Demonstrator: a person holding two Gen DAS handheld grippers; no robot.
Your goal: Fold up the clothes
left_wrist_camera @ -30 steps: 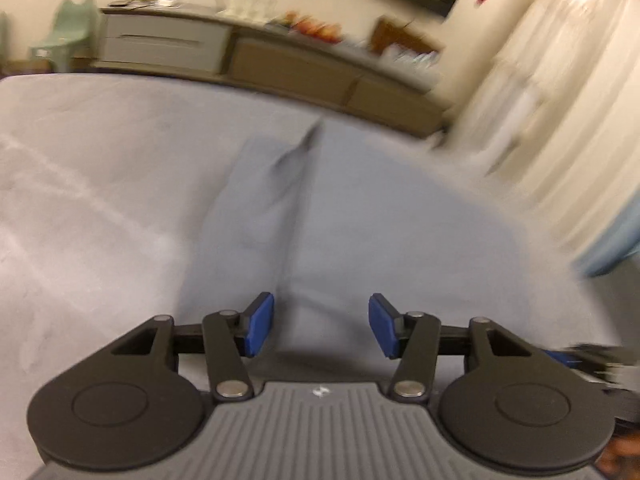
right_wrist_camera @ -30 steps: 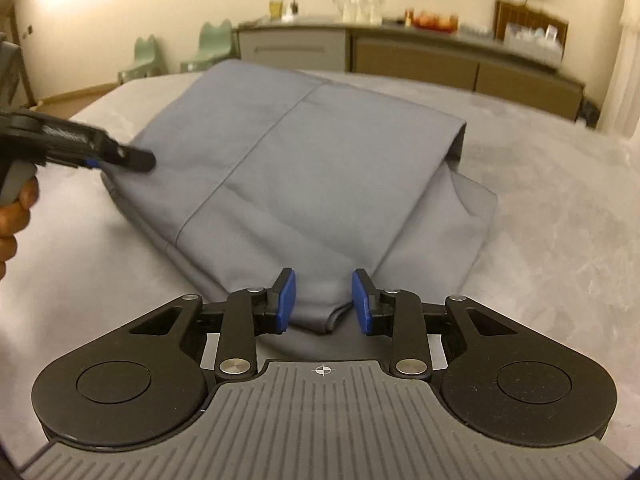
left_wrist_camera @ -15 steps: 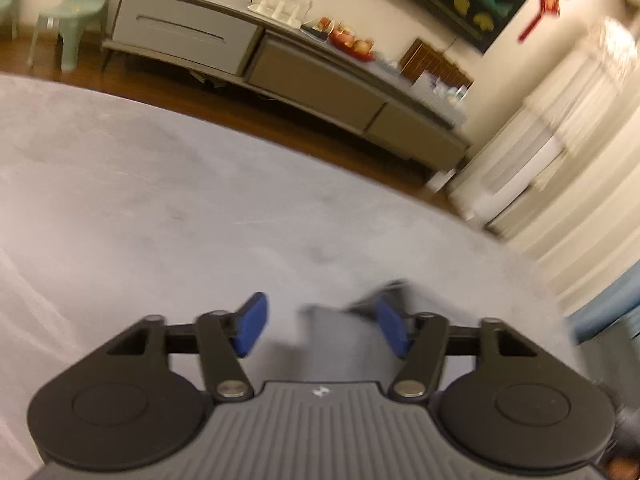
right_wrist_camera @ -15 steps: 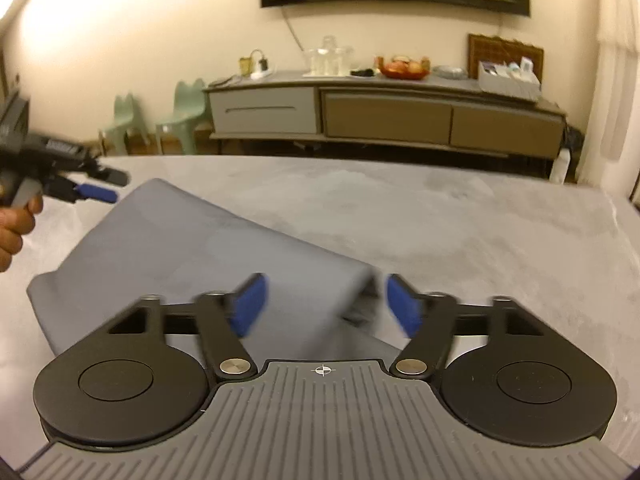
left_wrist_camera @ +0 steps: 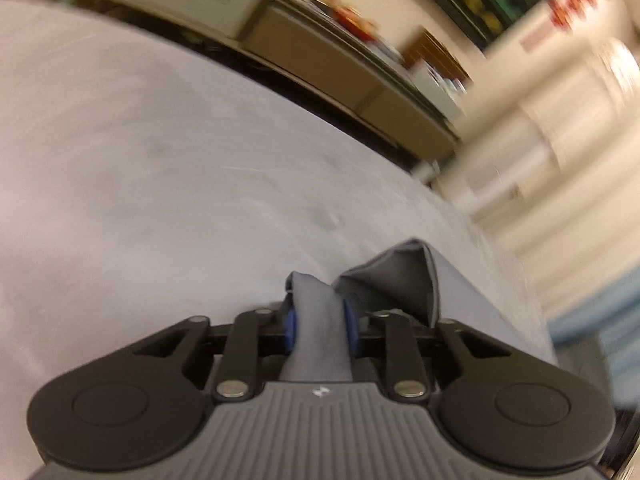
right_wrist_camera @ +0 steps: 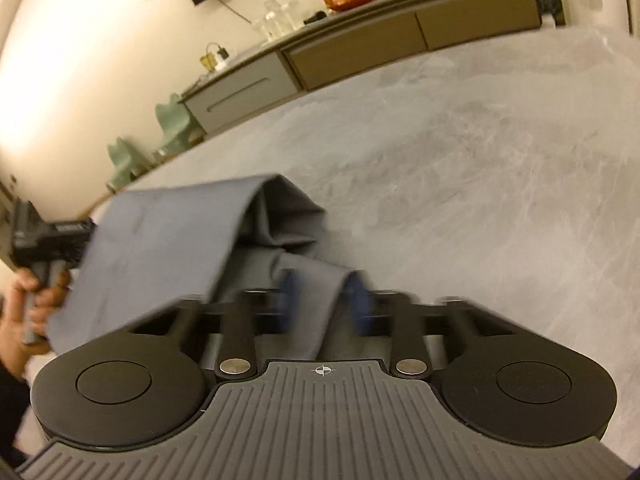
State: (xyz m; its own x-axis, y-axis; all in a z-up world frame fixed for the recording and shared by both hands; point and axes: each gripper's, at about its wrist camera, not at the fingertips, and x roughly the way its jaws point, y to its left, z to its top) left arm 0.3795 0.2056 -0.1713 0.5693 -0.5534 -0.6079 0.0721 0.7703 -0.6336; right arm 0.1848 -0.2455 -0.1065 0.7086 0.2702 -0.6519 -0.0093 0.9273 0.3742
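A grey table (right_wrist_camera: 500, 152) is seen stretching away ahead of both grippers, with a long sideboard (right_wrist_camera: 360, 46) set against the wall beyond it. On the table, directly in front of the right gripper (right_wrist_camera: 325, 305) and running off to its left, a grey garment (right_wrist_camera: 160, 236) is spread — its far edge is raised in a fold. A bunched fold of this cloth is caught between the right gripper's blue pads (right_wrist_camera: 362, 308), and the jaws are closing on it (the pads are blurred). At that gripper's far left, a hand (right_wrist_camera: 38, 304) is seen gripping the handle of the other tool. In the left wrist view, the left gripper (left_wrist_camera: 319, 325) is likewise closing, its pads (left_wrist_camera: 350, 326) pressed on a ridge of the garment (left_wrist_camera: 404, 280) — more cloth is heaped just ahead and to the right.
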